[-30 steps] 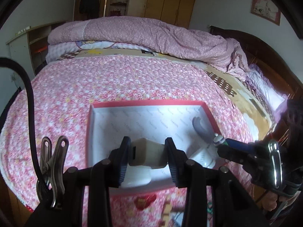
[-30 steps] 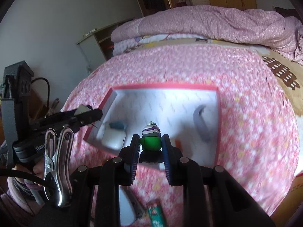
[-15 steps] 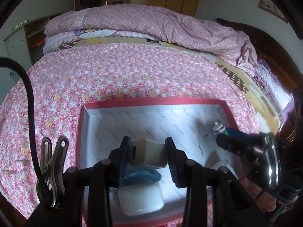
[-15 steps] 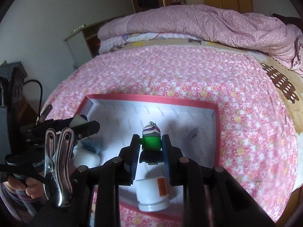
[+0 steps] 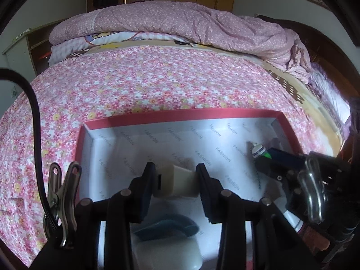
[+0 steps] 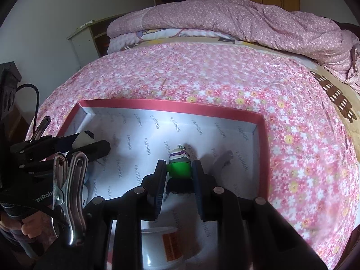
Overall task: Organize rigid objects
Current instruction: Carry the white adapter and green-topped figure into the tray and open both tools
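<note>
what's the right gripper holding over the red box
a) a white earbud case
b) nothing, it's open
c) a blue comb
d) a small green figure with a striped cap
d: in the right wrist view the right gripper is shut on the green figure, striped cap on top, above the white lining of the red box.

The white case near the red box's front wall is cut off by the left gripper's frame. The white jar hides partly behind the right gripper, its orange label blurred.
</note>
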Demonstrator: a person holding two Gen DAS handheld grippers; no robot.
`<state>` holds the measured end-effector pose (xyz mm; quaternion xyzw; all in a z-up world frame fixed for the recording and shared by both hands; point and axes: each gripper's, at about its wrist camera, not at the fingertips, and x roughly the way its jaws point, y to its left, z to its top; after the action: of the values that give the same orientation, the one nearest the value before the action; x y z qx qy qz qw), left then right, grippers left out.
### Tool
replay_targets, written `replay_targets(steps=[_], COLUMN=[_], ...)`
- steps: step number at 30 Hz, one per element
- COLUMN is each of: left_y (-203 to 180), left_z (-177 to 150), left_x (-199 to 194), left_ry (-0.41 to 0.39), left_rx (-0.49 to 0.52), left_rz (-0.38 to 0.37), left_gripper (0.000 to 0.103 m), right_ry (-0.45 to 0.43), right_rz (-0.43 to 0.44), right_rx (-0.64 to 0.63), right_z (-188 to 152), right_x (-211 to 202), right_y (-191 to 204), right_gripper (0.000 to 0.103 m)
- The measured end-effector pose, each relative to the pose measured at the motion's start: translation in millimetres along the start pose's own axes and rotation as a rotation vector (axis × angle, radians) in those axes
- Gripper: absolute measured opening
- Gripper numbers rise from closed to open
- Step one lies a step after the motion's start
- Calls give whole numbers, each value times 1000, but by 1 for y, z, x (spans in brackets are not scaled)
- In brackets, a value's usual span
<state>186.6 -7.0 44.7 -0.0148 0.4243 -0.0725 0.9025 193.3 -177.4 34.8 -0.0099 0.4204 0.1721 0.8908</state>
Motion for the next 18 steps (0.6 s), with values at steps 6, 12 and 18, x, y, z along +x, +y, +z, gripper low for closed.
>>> replay_targets(steps=[6,12,18], left_y=[-3,-2,3], left_z=[4,8,6], left_x=[1,-1,-10], left_ry=[-16,-29,2], left_rx=[6,11,-13], left_rz=[31,64,-3], left_gripper=[39,50,55], right_ry=[-3,-37,-51], right_rz=[6,20,79], right_rx=[20,21,29], right_z=[3,4,5], right_x=[2,-8,-19], right_y=[-4,0,3], right_gripper=[24,25,47])
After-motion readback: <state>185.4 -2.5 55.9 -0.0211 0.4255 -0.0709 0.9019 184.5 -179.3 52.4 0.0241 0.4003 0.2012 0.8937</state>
